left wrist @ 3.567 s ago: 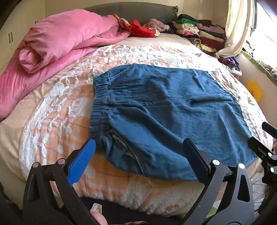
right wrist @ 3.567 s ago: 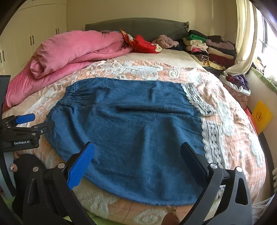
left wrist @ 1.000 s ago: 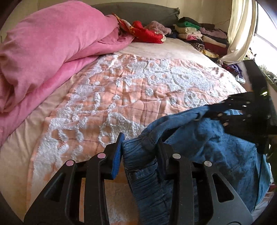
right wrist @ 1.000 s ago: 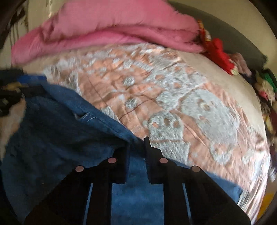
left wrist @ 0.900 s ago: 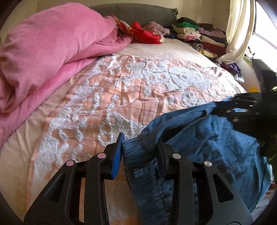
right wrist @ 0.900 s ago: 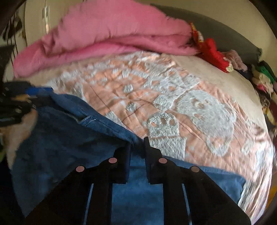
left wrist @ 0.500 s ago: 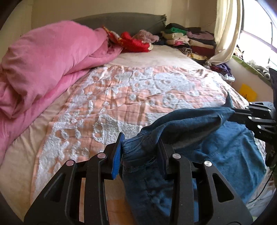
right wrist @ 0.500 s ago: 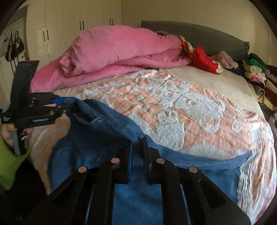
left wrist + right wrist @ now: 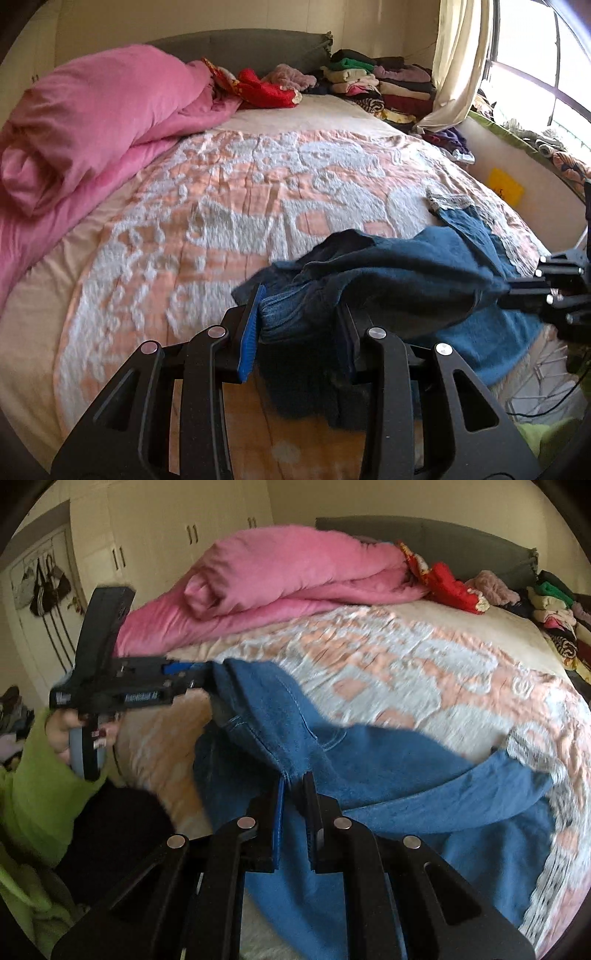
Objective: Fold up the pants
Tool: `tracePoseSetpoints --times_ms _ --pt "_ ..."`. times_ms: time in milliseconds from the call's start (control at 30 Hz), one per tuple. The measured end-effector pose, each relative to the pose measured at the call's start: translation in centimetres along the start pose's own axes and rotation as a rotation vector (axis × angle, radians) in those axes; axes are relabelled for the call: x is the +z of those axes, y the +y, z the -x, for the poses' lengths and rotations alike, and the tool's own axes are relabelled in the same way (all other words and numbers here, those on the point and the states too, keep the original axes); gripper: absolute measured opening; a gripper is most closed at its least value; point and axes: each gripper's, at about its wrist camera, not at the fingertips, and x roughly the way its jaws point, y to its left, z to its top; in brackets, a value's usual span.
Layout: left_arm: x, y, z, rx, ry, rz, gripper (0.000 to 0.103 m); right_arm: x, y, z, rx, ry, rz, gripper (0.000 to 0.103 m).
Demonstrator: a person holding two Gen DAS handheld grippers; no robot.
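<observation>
Both grippers are clamped on the pants (image 9: 369, 775), left gripper (image 9: 299, 325) on a thick bunched edge, right gripper (image 9: 293, 786) on thin cloth; soft, heavy denim sags onto the near bed (image 9: 229, 206).

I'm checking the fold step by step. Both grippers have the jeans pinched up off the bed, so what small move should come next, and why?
Probably carry the lifted edge across toward the lace-trimmed end and lower it there. The left gripper and right gripper each clamp a bunched edge of the blue pants, raised above the bedspread, while the far part lies flat, so the fold is only half made.
</observation>
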Motion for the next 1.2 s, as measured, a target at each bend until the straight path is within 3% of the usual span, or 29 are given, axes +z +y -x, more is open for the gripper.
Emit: tracePoseSetpoints --times_ms 333,633,800,967,1133,1200 --pt "-3.6 0.1 -0.3 0.041 0.092 0.007 0.033 -3.7 3.6 -2.4 -0.01 0.111 0.065 0.009" --pt "-5.7 0.4 1.2 0.071 0.131 0.028 0.047 -4.3 4.2 -3.0 -0.013 0.127 0.086 0.01" --pt "-6.4 0.8 3.3 0.105 0.113 0.061 0.046 -4.5 4.3 -3.0 -0.002 0.124 0.087 0.01" --pt "-5.1 -0.1 5.3 0.08 0.057 0.073 0.039 -4.7 4.2 -2.5 0.016 0.129 0.084 0.01" --pt "-3.2 -3.8 1.9 0.015 0.101 0.012 0.039 -5.1 4.7 -3.0 0.029 0.139 0.087 0.01" --pt "-3.7 -4.8 -0.1 0.064 0.152 -0.024 0.039 -5.4 4.9 -3.1 0.031 0.157 0.091 0.013"
